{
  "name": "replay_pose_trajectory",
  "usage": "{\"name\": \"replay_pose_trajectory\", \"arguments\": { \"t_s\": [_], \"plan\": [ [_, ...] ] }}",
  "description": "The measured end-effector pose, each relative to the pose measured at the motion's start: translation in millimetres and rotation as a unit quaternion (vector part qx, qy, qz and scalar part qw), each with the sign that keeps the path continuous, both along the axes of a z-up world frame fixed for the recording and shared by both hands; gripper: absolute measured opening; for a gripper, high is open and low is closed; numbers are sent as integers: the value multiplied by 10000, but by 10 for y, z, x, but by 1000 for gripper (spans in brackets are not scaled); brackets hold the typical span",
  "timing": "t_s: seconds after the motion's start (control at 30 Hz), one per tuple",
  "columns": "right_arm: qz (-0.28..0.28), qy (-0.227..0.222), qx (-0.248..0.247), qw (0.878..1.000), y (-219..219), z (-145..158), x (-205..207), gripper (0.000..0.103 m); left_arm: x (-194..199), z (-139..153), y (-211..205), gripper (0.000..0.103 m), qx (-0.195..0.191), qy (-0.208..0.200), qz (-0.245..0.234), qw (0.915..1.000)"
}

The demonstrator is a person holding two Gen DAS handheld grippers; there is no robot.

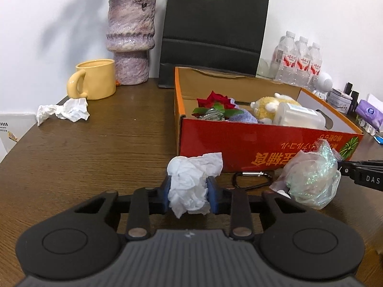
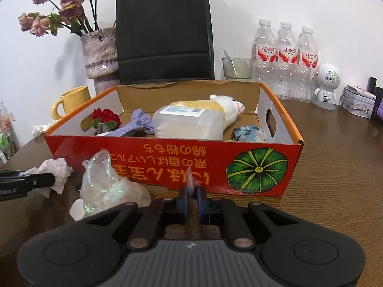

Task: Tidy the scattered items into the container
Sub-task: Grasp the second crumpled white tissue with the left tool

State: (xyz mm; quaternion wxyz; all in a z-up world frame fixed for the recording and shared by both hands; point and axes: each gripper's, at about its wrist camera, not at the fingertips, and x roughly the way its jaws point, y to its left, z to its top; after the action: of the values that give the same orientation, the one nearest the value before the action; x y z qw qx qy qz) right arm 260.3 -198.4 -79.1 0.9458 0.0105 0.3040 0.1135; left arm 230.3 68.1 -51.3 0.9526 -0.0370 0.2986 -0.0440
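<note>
My left tongs point(image 1: 189, 195) pinch the crumpled white tissue point(image 1: 191, 184); my right tongs point(image 2: 191, 192) are closed on a thin tail of the iridescent plastic wrap point(image 2: 107, 186). Both sit on the table before the orange cardboard box point(image 2: 167, 160); I should lift clear of its front wall before releasing.

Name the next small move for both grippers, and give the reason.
Probably lift both and carry them over the red box. The left gripper is clamped on a crumpled tissue; the right gripper pinches an edge of the iridescent plastic bag. Both items lie just outside the box.
</note>
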Motion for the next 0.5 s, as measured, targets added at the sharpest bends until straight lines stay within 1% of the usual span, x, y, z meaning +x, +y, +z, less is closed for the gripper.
{"name": "replay_pose_trajectory", "arguments": {
  "t_s": [0.33,0.5],
  "plan": [
    [86,-271,152,9995,-88,109,-191,6,-186,85,-7,30,-109,-213,-58,9997],
    [51,-423,182,9989,-180,233,-290,6,-328,211,13,30,-281,-413,-39,9987]
  ]
}}
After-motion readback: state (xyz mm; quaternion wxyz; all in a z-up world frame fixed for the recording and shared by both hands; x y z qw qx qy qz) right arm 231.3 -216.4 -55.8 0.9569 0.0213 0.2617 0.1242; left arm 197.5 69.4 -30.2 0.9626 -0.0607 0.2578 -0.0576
